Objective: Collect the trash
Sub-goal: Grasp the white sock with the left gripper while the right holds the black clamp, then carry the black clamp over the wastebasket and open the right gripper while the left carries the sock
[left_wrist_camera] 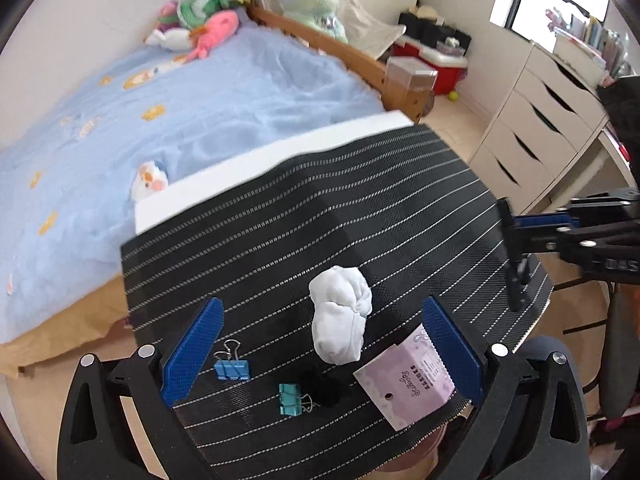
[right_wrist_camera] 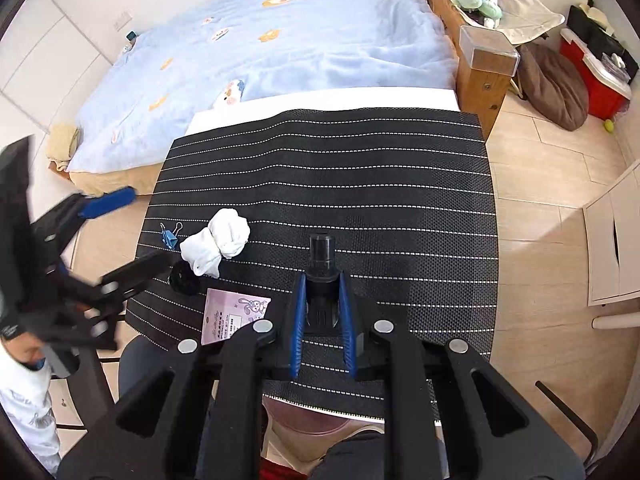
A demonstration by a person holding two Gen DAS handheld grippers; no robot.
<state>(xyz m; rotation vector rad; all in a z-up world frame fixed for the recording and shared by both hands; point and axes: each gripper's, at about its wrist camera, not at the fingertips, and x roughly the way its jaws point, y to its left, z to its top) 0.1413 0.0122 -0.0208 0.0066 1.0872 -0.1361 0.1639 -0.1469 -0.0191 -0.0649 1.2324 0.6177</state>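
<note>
A crumpled white tissue wad (left_wrist_camera: 341, 314) lies on a black striped mat (left_wrist_camera: 320, 208). My left gripper (left_wrist_camera: 320, 356) is open, its blue pads either side of the wad. Near it lie a pink paper packet (left_wrist_camera: 408, 380), a blue binder clip (left_wrist_camera: 231, 368), a teal binder clip (left_wrist_camera: 291, 399) and a black fuzzy ball (left_wrist_camera: 324, 390). My right gripper (right_wrist_camera: 323, 300) is shut on a small black spray bottle (right_wrist_camera: 321, 264), held upright over the mat (right_wrist_camera: 360, 184). The wad (right_wrist_camera: 218, 242), packet (right_wrist_camera: 232, 314) and left gripper (right_wrist_camera: 120, 232) show at its left.
A bed with a blue blanket (left_wrist_camera: 180, 120) and plush toys (left_wrist_camera: 200, 28) lies behind the mat. White drawers (left_wrist_camera: 536, 128) stand at the right. A wooden bedpost (right_wrist_camera: 486, 76), brown cushion (right_wrist_camera: 556, 88) and red cooler (right_wrist_camera: 592, 76) are on the wood floor.
</note>
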